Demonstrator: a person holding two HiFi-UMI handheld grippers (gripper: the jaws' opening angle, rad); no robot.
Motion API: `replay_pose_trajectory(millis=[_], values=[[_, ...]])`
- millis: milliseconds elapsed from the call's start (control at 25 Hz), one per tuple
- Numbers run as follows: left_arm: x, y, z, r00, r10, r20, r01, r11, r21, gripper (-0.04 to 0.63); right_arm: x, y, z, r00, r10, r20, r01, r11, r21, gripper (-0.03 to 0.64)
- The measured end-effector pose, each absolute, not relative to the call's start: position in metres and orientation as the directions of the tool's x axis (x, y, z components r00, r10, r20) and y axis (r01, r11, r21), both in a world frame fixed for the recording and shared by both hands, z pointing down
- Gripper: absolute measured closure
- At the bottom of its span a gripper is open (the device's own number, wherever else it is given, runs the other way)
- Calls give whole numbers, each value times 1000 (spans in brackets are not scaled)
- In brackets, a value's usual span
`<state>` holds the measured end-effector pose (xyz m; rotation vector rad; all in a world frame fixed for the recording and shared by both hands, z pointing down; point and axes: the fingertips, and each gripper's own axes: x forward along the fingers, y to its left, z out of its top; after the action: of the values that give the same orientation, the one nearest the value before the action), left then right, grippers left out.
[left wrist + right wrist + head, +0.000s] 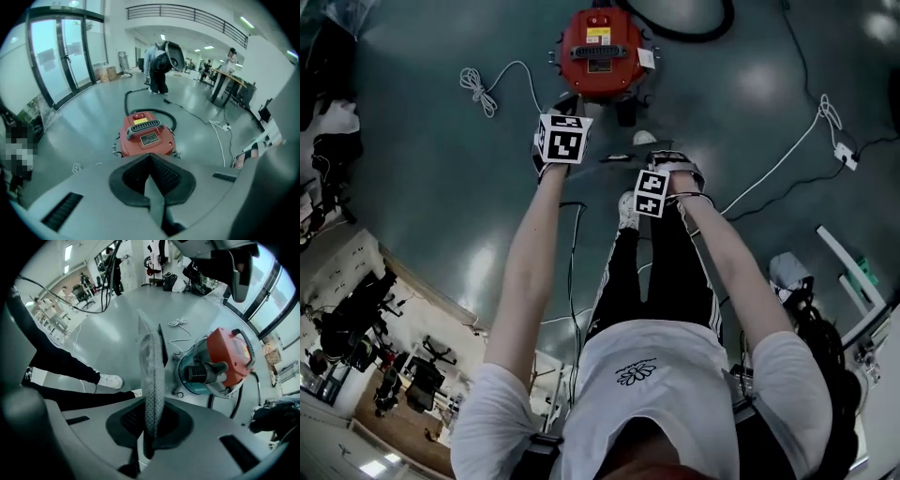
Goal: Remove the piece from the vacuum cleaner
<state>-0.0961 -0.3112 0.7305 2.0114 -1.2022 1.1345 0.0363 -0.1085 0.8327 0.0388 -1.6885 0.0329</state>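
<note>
A glossy grey-green floor spreads under us, with the red vacuum cleaner standing ahead of our feet and a coiled white cord lying to its left. Our right gripper is clamped on the piece, a thin flat mesh panel seen edge-on that sticks straight out from the pads. We hold it clear of the vacuum cleaner, which sits apart to one side. Our left gripper points at the machine with its jaws pressed together.
</note>
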Motion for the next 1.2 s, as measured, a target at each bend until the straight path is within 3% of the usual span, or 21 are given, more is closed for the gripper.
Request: replay_pose_trajectory(millis=[200,560,800,1200], values=[[-123,-288,676,197,-488,850,-935,-354,14,591,32,-130,768,-104,-136,985,-68,989,129,595],[-164,-210,552,169,-682,712,-984,-161,79,591,17,-126,636,-133,-345,929,-369,887,276,595],[-156,-173,447,217,-853,474,-974,-161,156,591,12,-140,521,-239,-522,818,-707,671,222,595],[-152,-159,278,271,-961,61,-947,-255,194,591,16,-148,342,-269,-842,467,-903,389,181,595]])
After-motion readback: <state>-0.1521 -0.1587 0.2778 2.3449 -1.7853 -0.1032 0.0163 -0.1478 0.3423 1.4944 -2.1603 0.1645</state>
